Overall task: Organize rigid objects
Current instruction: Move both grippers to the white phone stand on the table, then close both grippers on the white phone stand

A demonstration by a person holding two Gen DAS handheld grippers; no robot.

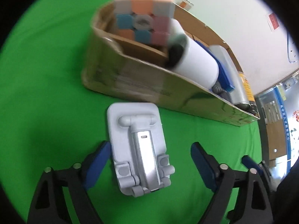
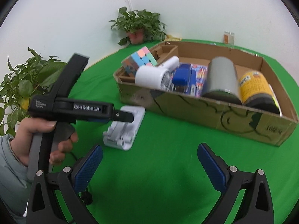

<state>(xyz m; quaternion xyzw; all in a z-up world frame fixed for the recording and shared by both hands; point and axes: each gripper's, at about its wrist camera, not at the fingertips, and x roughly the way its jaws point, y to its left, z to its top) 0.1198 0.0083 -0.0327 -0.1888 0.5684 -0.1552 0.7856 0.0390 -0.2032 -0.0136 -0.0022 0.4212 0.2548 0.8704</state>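
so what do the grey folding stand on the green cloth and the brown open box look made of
Grey folding stand: seemingly moulded matte plastic, given its rounded hinges, with a glossier silvery centre strip that could be metal. Brown open box: corrugated cardboard, with dull, creased walls and raw cut edges.

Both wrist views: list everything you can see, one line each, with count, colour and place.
cardboard box: one, brown, on the green cloth
puzzle cube: one, pastel, at the box's left end
hair dryer: one, white, lying in the box beside the cube
blue item: one, blue, middle of the box; kind unclear
cylinder: one, grey, in the box
can: one, yellow label, right end of the box
phone stand: one, pale grey, folded flat on the cloth before the box
plants: two, green, by the wall
jar: one, clear, behind the box
left tongs: open, astride the stand
right tongs: open, empty
hand: one, gripping the left handle
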